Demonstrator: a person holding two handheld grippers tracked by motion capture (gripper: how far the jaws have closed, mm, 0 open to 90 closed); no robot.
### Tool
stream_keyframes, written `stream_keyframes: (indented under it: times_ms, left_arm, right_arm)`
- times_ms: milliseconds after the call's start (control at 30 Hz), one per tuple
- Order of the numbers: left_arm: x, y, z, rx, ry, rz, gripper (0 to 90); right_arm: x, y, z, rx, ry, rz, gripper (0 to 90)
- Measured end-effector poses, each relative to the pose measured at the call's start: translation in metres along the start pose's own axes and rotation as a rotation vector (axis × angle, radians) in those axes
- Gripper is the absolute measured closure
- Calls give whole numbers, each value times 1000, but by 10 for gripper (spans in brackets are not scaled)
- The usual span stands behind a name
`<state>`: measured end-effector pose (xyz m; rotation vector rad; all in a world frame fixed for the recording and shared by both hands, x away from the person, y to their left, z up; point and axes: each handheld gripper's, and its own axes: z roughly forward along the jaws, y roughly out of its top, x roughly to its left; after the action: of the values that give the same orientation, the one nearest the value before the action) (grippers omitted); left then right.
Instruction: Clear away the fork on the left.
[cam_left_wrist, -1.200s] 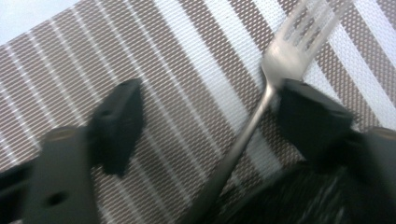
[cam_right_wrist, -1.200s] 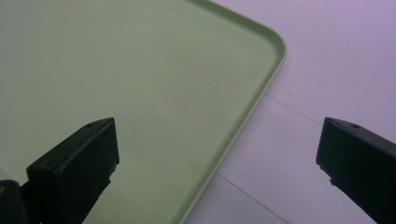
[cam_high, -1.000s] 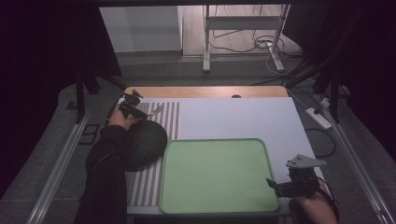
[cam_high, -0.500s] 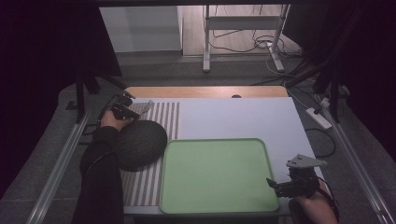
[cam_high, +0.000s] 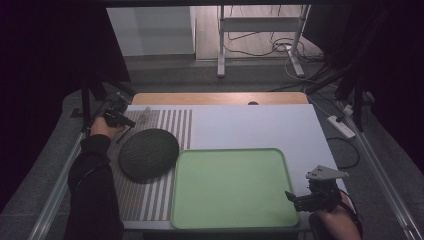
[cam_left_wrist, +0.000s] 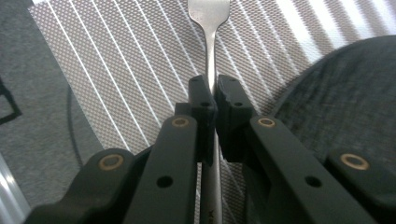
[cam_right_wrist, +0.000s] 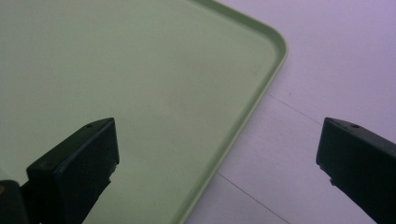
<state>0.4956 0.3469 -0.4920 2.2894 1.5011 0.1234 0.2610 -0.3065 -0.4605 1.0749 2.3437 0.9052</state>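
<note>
Left gripper is clamped on the fork at mid-handle, tines pointing away, over the striped mat beside the dark round pad. Right gripper hangs with jaws apart over the green tray corner. Fork judged light, rigid, slick metal: the thin handle may pivot, so grip near balance point.

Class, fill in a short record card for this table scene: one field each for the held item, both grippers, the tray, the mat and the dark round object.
Held item: fork, handle clamped, tines pointing away
Left gripper: shut on the fork, above the striped placemat
Right gripper: open, holding nothing, straddling the tray's edge
Tray: green tray, nothing on it
Dark round object: dark grey dome-shaped object lying on the placemat, beside the tray
Surface: white table
</note>
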Motion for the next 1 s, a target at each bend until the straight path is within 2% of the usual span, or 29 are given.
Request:
stream_keyframes:
  times_ms: [33,267,433,533,767,1000]
  left_arm:
    - [-4,-2,-3,-4,-18,-5,846]
    - [-20,-3,-7,-31,-56,-1,846]
    - [-36,-5,-8,-31,-60,19,846]
    - [-44,-8,-9,-40,-71,7,846]
    - [-64,-20,-11,-67,-93,25,845]
    - [-78,-31,-14,-73,-109,45,845]
  right_arm:
    - [0,0,0,-1,-1,0,0]
    - [0,0,0,-3,1,6,0]
    - [0,0,0,-5,0,10,0]
    - [-1,0,-1,-6,0,14,0]
    - [0,0,0,-4,0,9,0]
    - [0,0,0,-2,0,9,0]
